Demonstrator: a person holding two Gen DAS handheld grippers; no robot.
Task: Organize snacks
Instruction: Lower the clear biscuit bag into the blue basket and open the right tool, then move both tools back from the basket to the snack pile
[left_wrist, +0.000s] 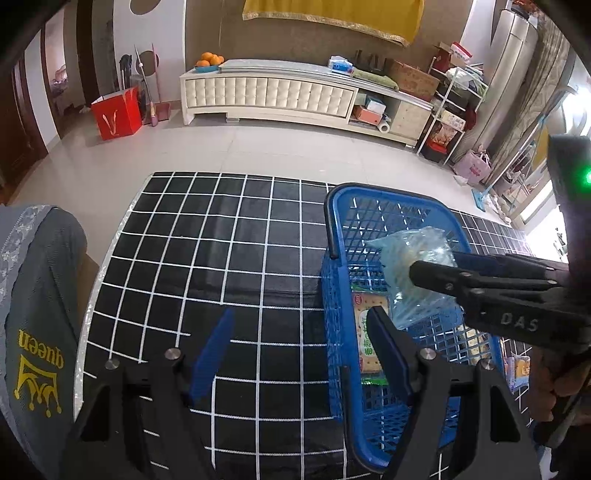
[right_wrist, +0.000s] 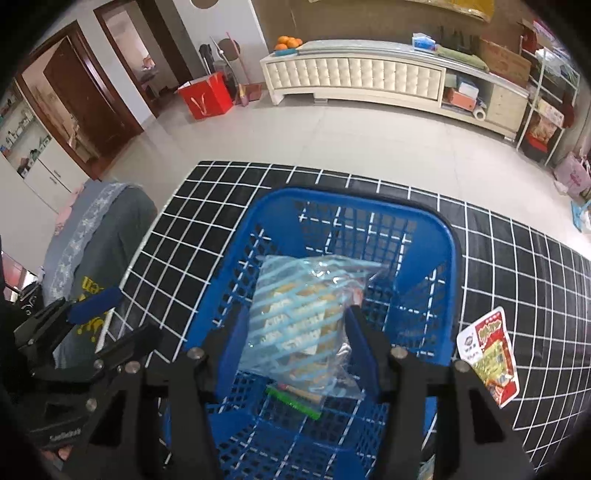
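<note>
Basket (right_wrist: 439, 236): blue plastic lattice, rounded rectangular rim with a dark band, and it sits on the cloth at about 3 o'clock in the left wrist view.
Cloth (left_wrist: 221, 240): black, smooth, with a thin white grid; it creases slightly near the basket.
Bag (right_wrist: 303, 314): clear crinkly film with pale blue stripes, tan snacks showing through, and it hangs above the basket's inside, dead centre in the right wrist view.
Right claw (right_wrist: 295, 332): clamped on the bag, and there it is, blue pads pressing both sides, jaws about half apart around the bulk.
Left claw (left_wrist: 299, 339): released, jaws wide, nothing between them; its 3 o'clock finger (left_wrist: 384, 343) hangs over the basket's near wall, the other over bare cloth.
Cracker pack (left_wrist: 365, 336): flat, glossy, cream with a green edge, lying on the basket floor under the bag.
Red pack (right_wrist: 491, 354): flat foil pouch, red and yellow print, on the cloth just outside the basket at 3 o'clock in the right wrist view.
Grey fabric (left_wrist: 37, 314): soft, lace-trimmed, yellow crown print, draped at 9 o'clock off the cloth's edge.
Cabinet (left_wrist: 269, 92): long, cream, tufted front, at 12 o'clock across the tile floor.
Oranges (left_wrist: 211, 59): round, piled in a dish on the cabinet's end.
</note>
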